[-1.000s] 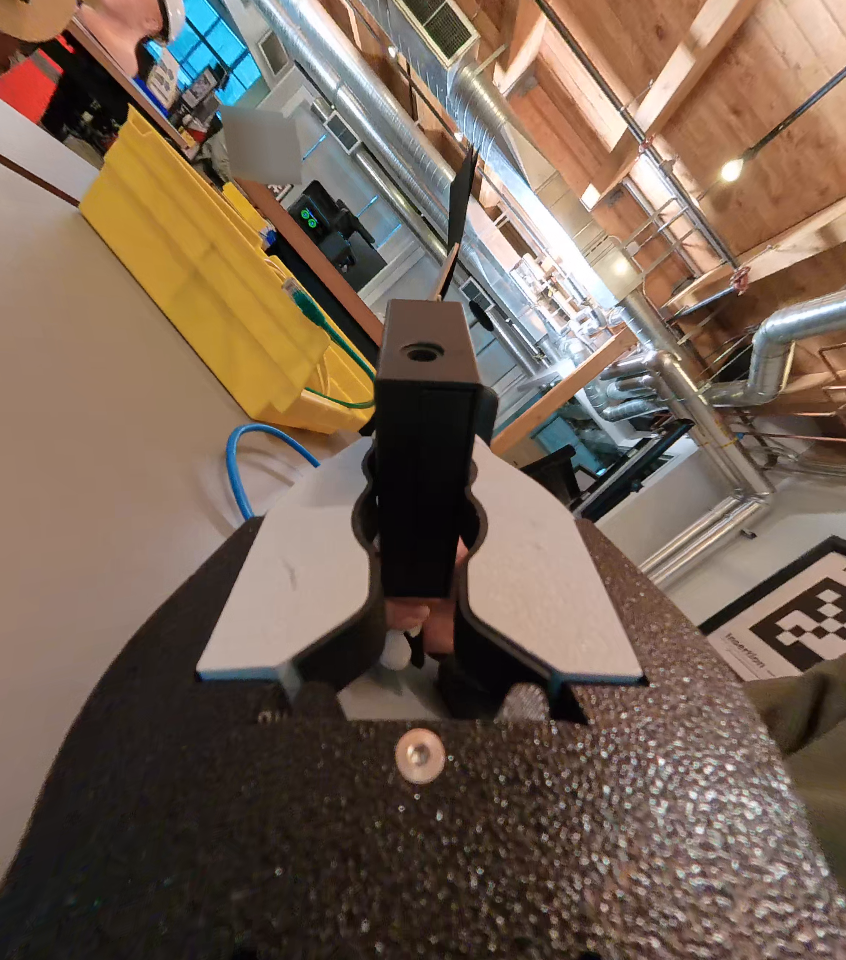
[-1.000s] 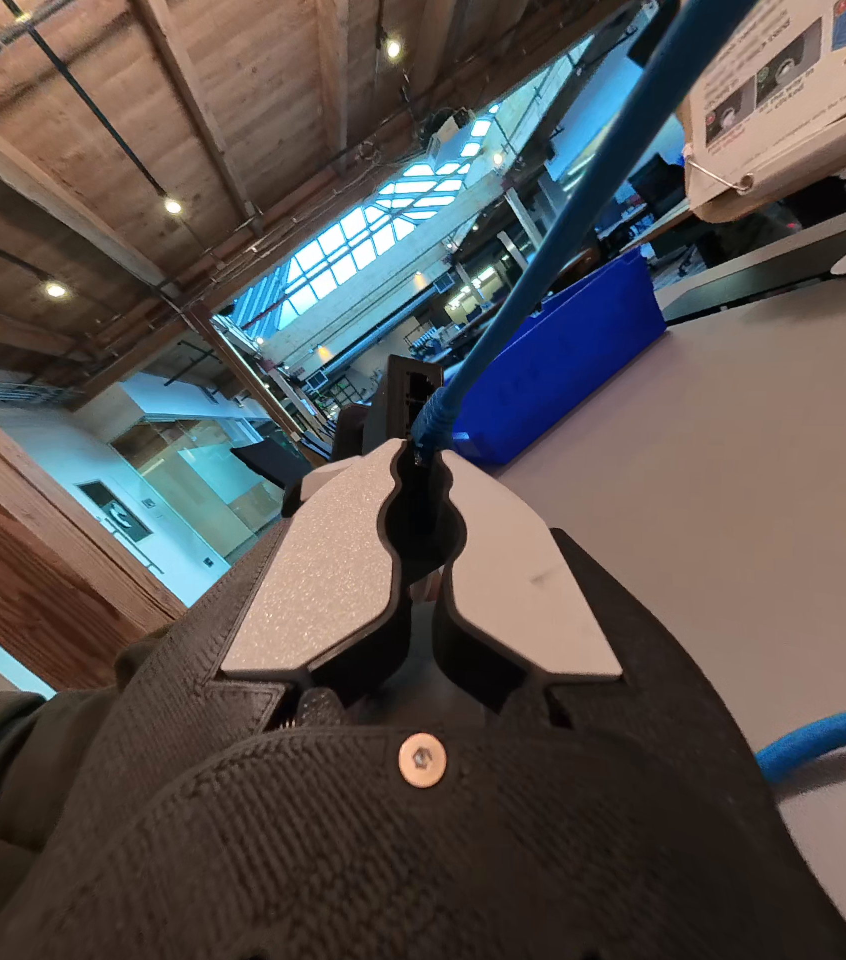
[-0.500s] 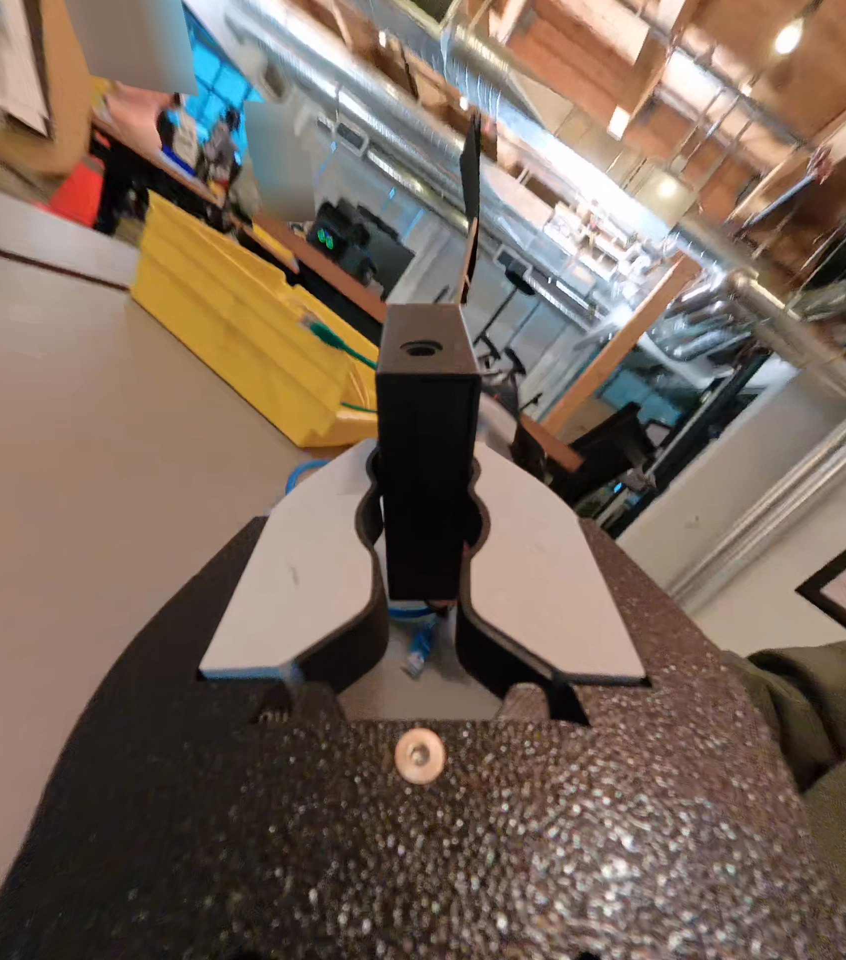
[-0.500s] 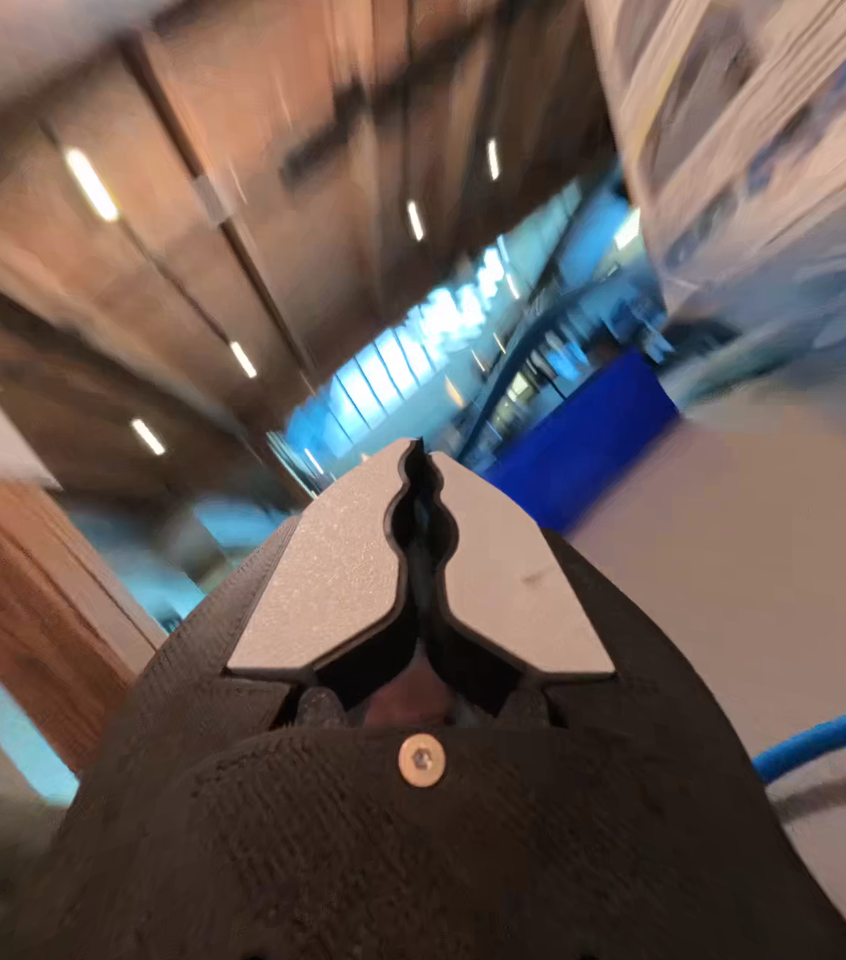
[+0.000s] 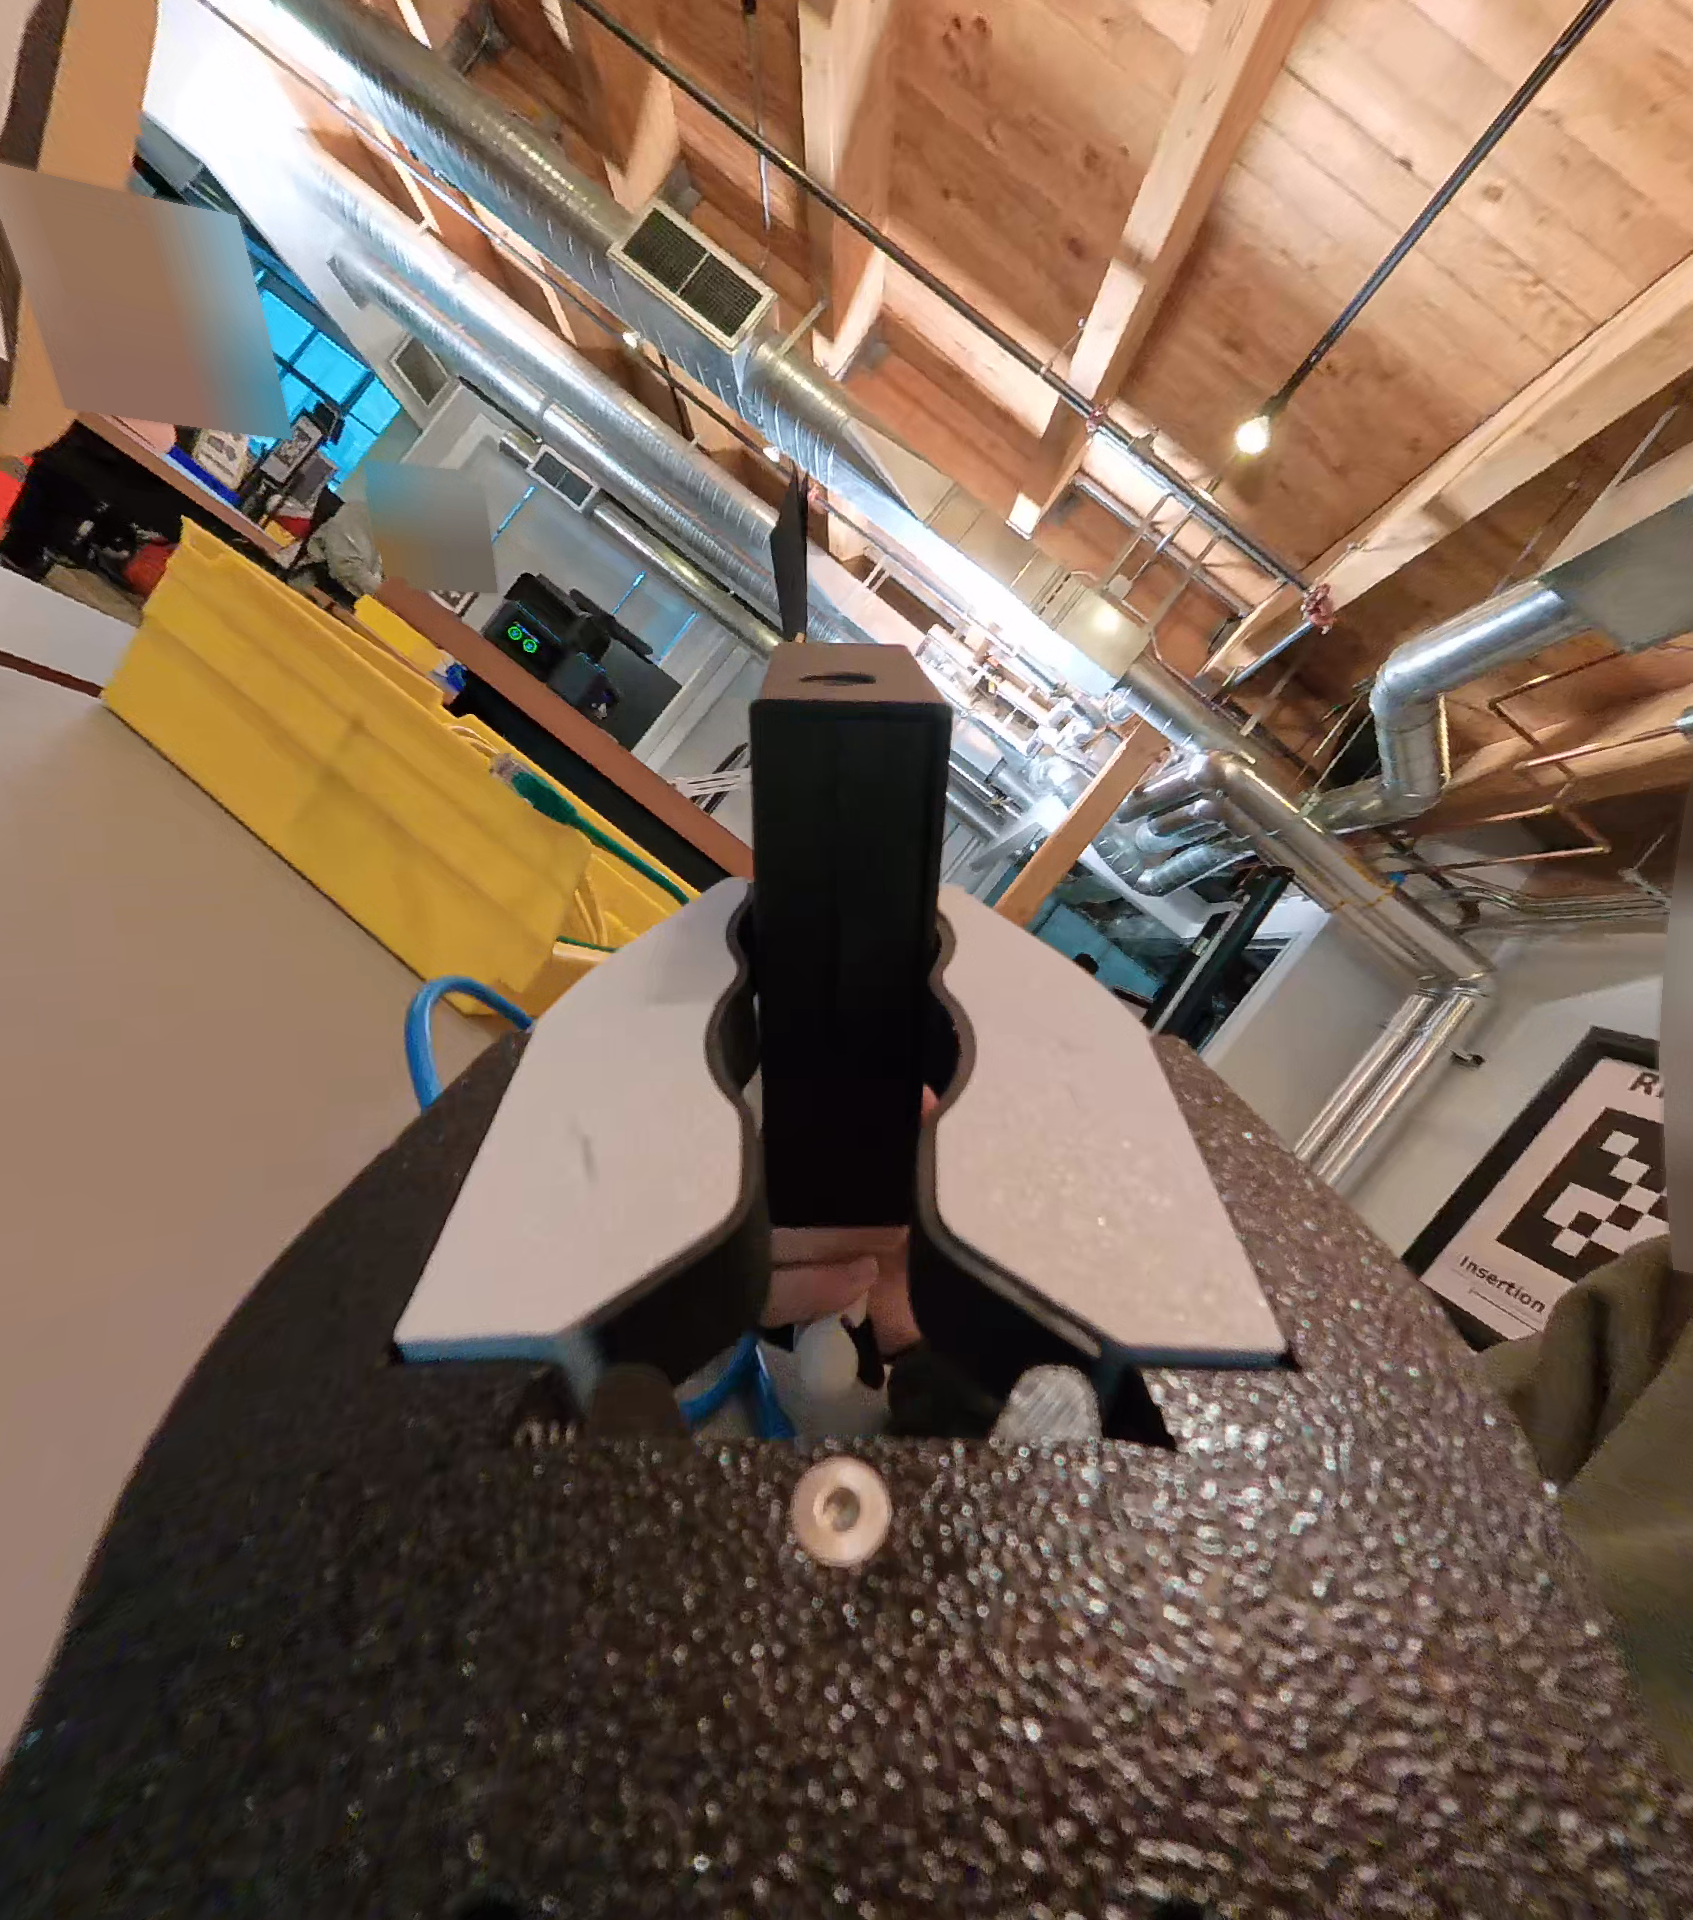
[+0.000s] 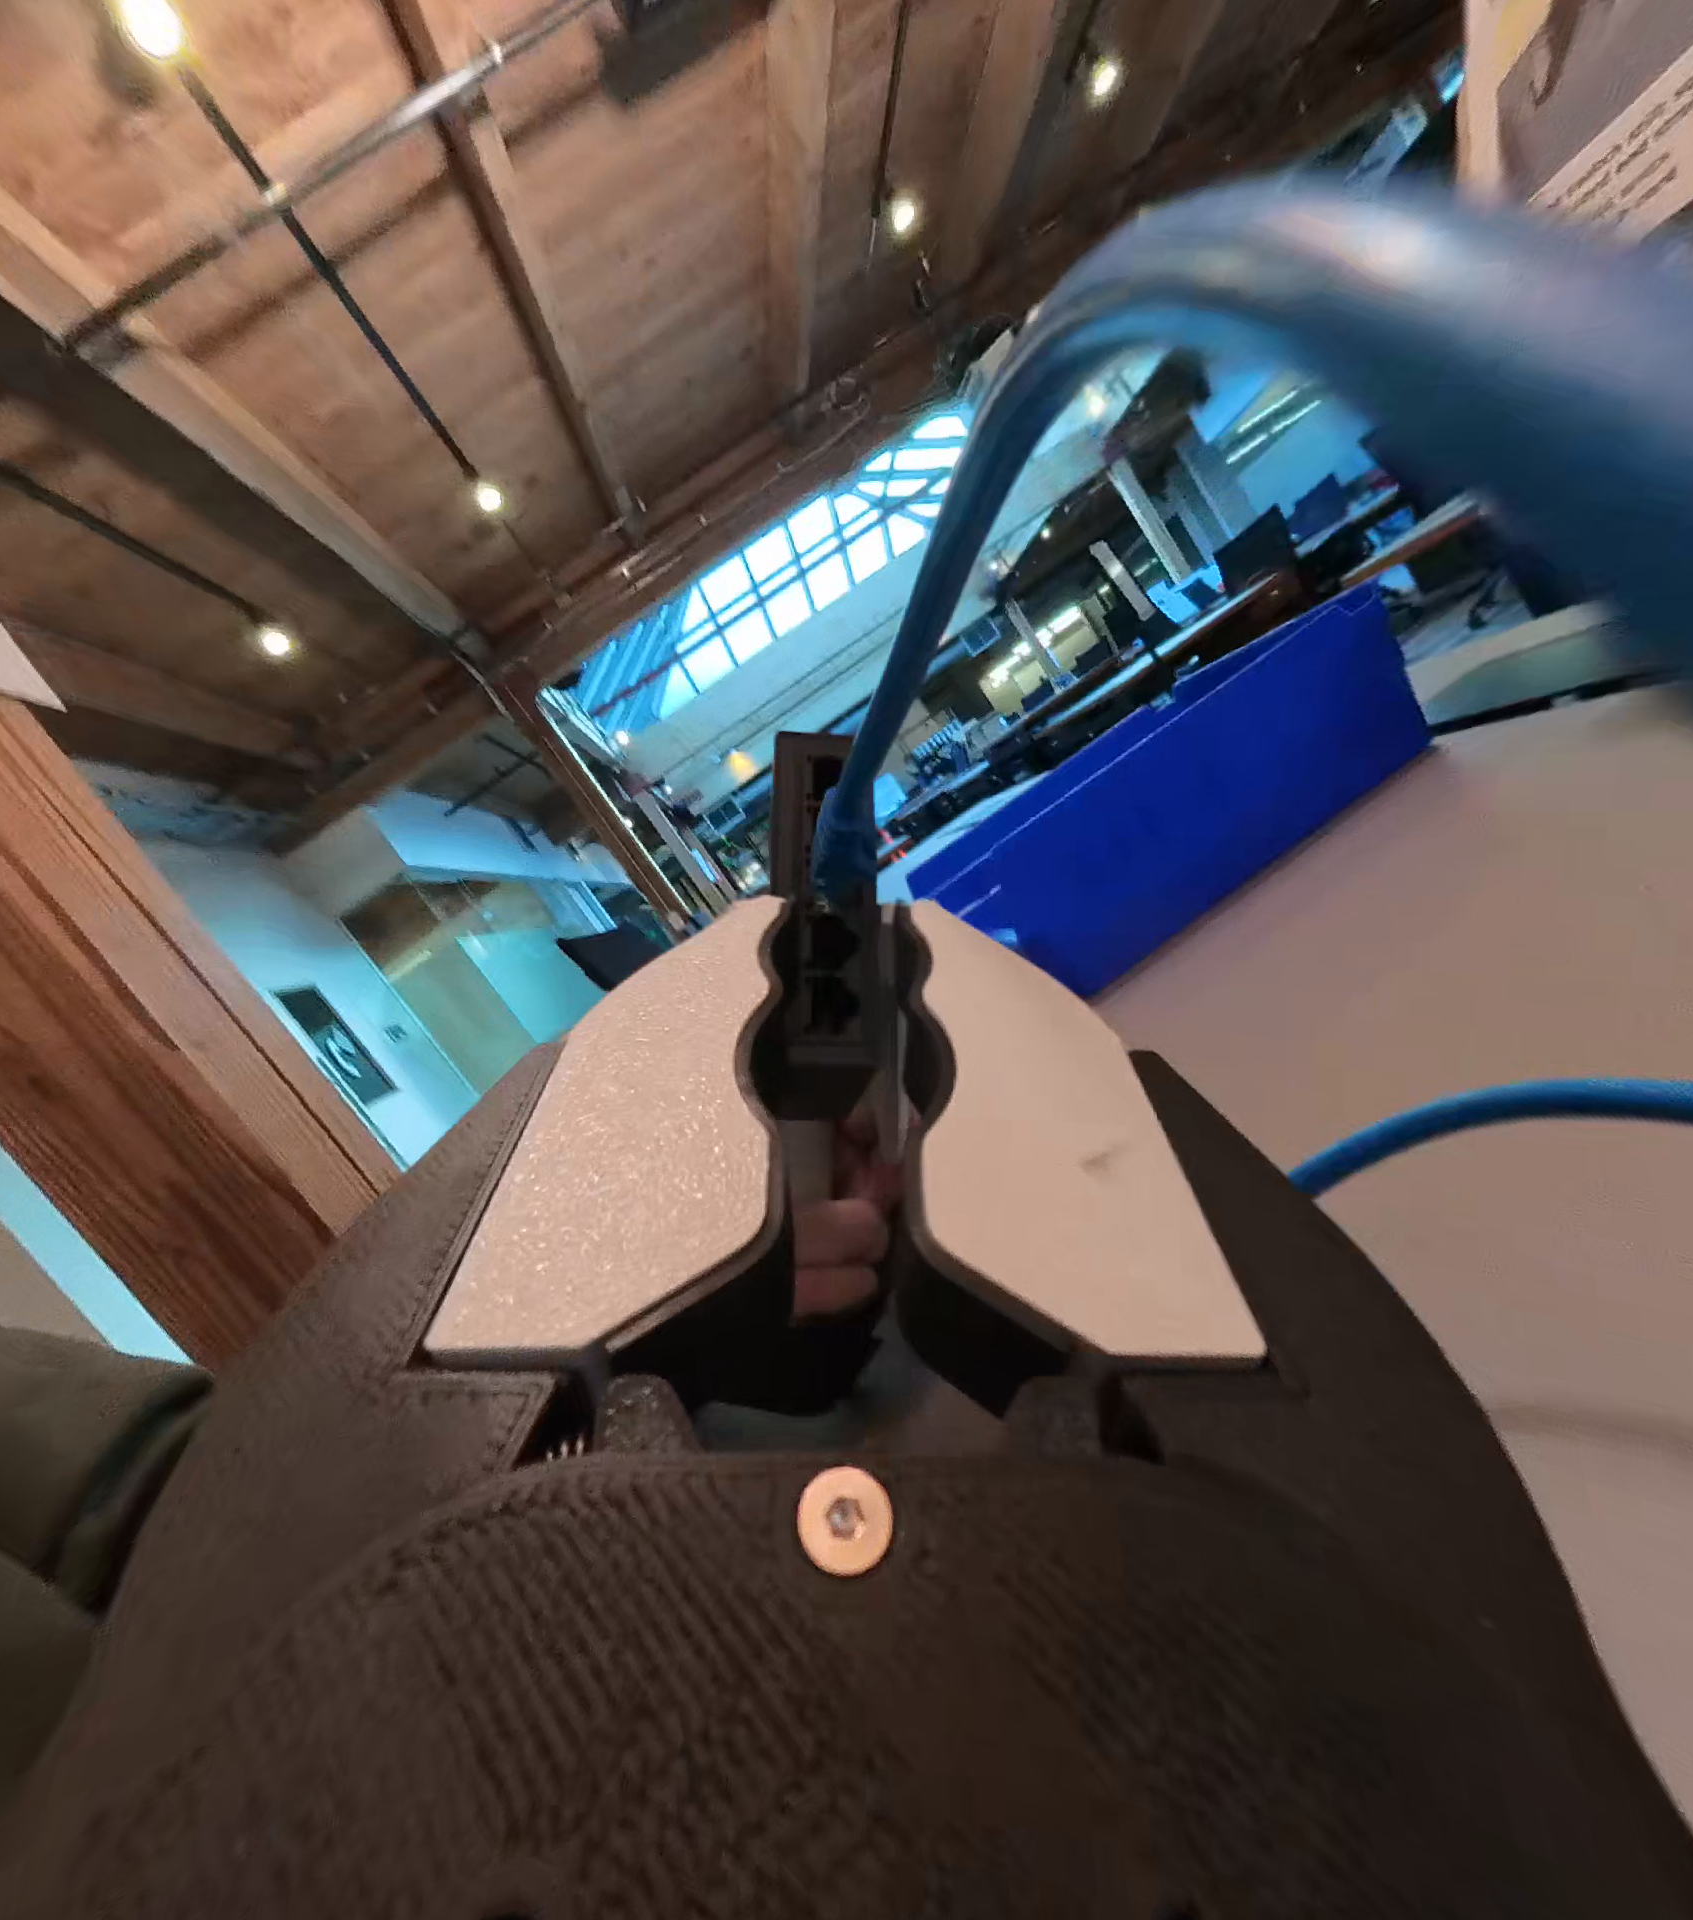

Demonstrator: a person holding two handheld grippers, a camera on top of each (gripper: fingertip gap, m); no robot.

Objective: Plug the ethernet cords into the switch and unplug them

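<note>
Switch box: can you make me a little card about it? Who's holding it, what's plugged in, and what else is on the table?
Switch: black box, standing upright
Held by: left gripper, clamped on its sides
Plugged in: one blue cable, in a port above two empty ports
Right gripper: fingers slightly apart, switch showing in the gap; touching or not, unclear
Table: pale and flat
Yellow bin: on the table, a green cable sticking out
Blue bin: on the table beyond the switch
</note>
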